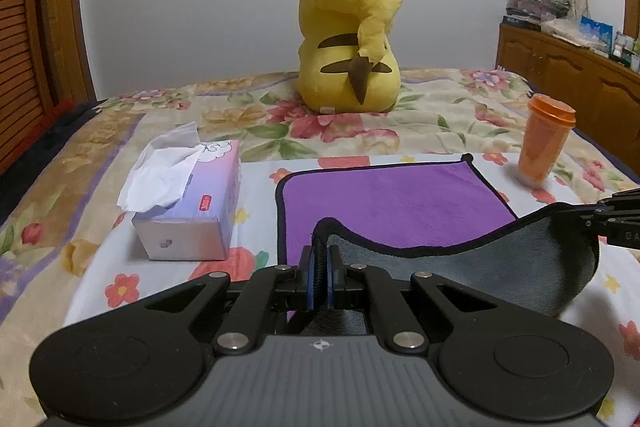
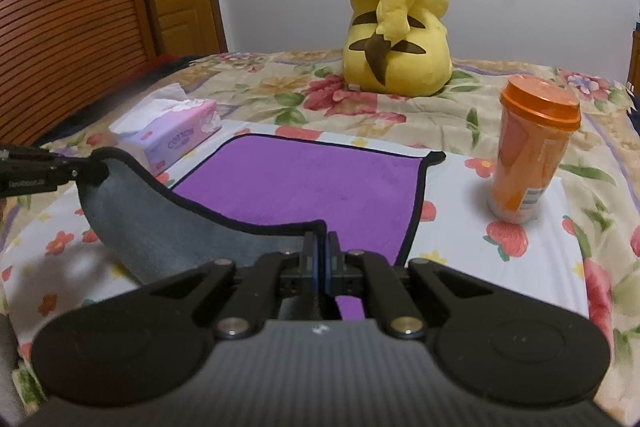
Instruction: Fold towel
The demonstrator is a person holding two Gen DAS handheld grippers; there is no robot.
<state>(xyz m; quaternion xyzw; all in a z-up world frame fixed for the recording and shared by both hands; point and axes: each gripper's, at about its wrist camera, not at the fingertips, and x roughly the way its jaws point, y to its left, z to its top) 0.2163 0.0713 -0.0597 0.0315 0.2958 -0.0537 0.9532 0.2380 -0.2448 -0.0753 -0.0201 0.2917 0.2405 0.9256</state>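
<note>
A purple towel (image 1: 384, 203) with a black hem and a grey underside lies on the floral bed; it also shows in the right wrist view (image 2: 304, 179). My left gripper (image 1: 320, 255) is shut on the towel's near left corner. My right gripper (image 2: 322, 247) is shut on the near right corner. Both corners are lifted, so the near edge hangs between them with the grey underside (image 1: 520, 259) facing me. The far half of the towel lies flat. The right gripper shows at the right edge of the left wrist view (image 1: 592, 223), the left gripper at the left edge of the right wrist view (image 2: 92, 167).
A tissue box (image 1: 192, 211) stands left of the towel, also in the right wrist view (image 2: 180, 139). An orange lidded cup (image 1: 544, 143) stands to its right (image 2: 528, 151). A yellow Pikachu plush (image 1: 352, 35) sits behind. A wooden cabinet (image 1: 568, 75) stands at the far right.
</note>
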